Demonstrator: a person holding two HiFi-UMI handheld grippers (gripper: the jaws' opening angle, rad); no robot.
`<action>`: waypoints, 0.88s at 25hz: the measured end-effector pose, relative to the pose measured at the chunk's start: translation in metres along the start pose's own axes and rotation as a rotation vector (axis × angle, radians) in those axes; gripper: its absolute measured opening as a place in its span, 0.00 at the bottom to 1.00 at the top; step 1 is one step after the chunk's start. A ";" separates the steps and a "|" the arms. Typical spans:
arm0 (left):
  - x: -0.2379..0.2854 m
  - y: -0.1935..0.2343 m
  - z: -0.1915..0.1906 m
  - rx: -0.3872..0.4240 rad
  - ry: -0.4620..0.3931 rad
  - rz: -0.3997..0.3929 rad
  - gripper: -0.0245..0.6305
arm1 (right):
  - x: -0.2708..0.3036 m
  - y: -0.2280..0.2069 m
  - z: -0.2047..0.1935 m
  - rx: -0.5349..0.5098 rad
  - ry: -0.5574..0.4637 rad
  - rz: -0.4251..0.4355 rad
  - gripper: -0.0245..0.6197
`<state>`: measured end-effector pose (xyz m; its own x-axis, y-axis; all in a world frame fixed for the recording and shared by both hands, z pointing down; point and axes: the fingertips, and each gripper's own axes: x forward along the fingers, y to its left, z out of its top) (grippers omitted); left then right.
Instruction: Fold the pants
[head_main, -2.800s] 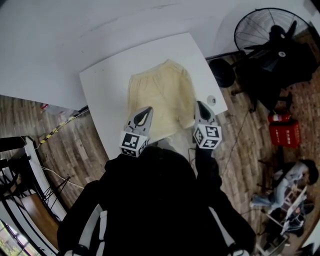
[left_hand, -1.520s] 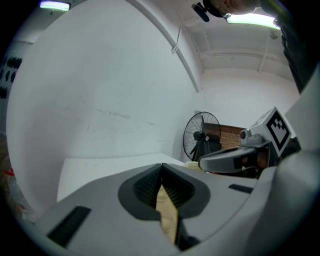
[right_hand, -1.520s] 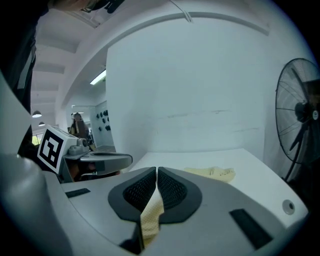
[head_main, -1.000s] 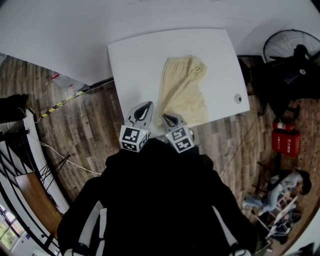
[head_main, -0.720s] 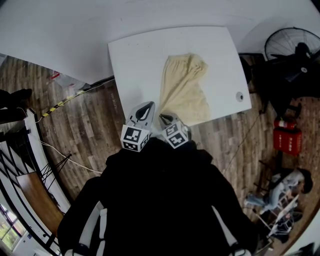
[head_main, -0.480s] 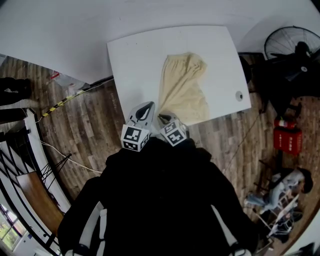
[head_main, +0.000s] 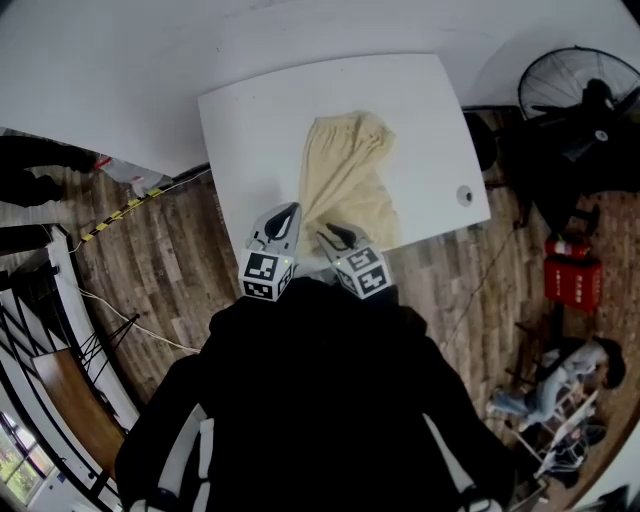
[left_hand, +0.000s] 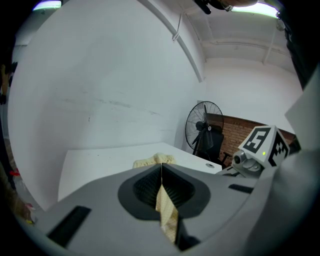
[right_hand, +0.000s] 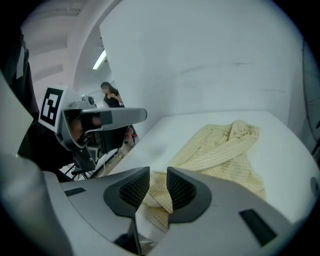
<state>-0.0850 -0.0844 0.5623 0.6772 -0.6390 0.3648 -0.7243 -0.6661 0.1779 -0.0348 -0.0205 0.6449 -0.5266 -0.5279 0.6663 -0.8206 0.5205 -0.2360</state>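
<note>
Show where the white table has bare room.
Bare: the strip between the pale yellow pants and the white table's left edge, and from the pants to the small grey disc at right. Crowded: the near edge, where the left gripper pinches the pants and the right gripper's jaws have just opened, cloth between them.

White table (head_main: 260, 120) sits against a plain white wall (head_main: 130, 50) — small round grommet (head_main: 464, 195) near its right edge. Wood-plank floor (head_main: 160, 260) w/ a yellow-black striped strip (head_main: 120, 212) lying on it. Black pedestal fan (head_main: 572, 85) at right, red container (head_main: 570, 282) nearer the camera. Brick wall (left_hand: 232, 135) behind the fan; ceiling strip light (right_hand: 101, 59) is on — window (head_main: 12, 468) at bottom-left.
</note>
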 end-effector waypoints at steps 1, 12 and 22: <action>0.004 -0.004 0.002 0.002 0.001 -0.002 0.04 | -0.005 -0.008 0.003 0.008 -0.018 -0.014 0.17; 0.035 -0.023 0.017 0.032 0.017 0.045 0.04 | -0.038 -0.153 0.040 0.182 -0.197 -0.233 0.18; 0.046 -0.019 0.019 0.061 0.067 0.125 0.04 | -0.017 -0.269 0.060 0.349 -0.202 -0.275 0.17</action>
<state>-0.0379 -0.1084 0.5583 0.5710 -0.6923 0.4412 -0.7917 -0.6066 0.0727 0.1814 -0.1918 0.6548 -0.2837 -0.7523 0.5946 -0.9428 0.1056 -0.3162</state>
